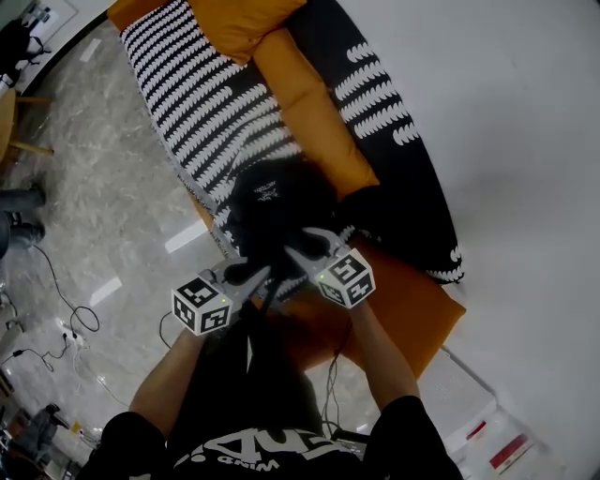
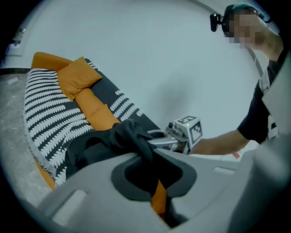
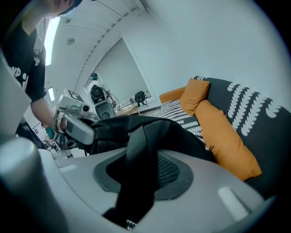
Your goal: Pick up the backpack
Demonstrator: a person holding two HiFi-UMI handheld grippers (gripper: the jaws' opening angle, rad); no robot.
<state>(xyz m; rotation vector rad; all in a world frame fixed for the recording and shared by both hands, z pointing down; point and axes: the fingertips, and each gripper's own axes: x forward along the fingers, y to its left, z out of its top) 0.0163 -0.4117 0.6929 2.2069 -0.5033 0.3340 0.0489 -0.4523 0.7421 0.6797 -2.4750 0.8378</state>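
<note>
The black backpack (image 1: pixel 272 202) lies at the near end of a sofa (image 1: pixel 202 98), against a long orange cushion (image 1: pixel 314 117). Both grippers meet at its near side. My left gripper (image 1: pixel 260 274) is shut on a bunch of the backpack's black fabric (image 2: pixel 132 136), which runs down between its jaws. My right gripper (image 1: pixel 302 251) is shut on a wide black webbing strap (image 3: pixel 138 150) of the backpack (image 3: pixel 182 132); the strap passes through its jaws. In the left gripper view the right gripper (image 2: pixel 175 136) sits just beyond the fabric; in the right gripper view the left gripper (image 3: pixel 75 125) shows beside the bag.
The sofa is black with white leaf print and holds a second orange cushion (image 1: pixel 239 23). An orange cover (image 1: pixel 422 305) hangs at its near end. A white wall is on the right, marble floor with cables (image 1: pixel 70 323) on the left, white boxes (image 1: pixel 478 417) at lower right.
</note>
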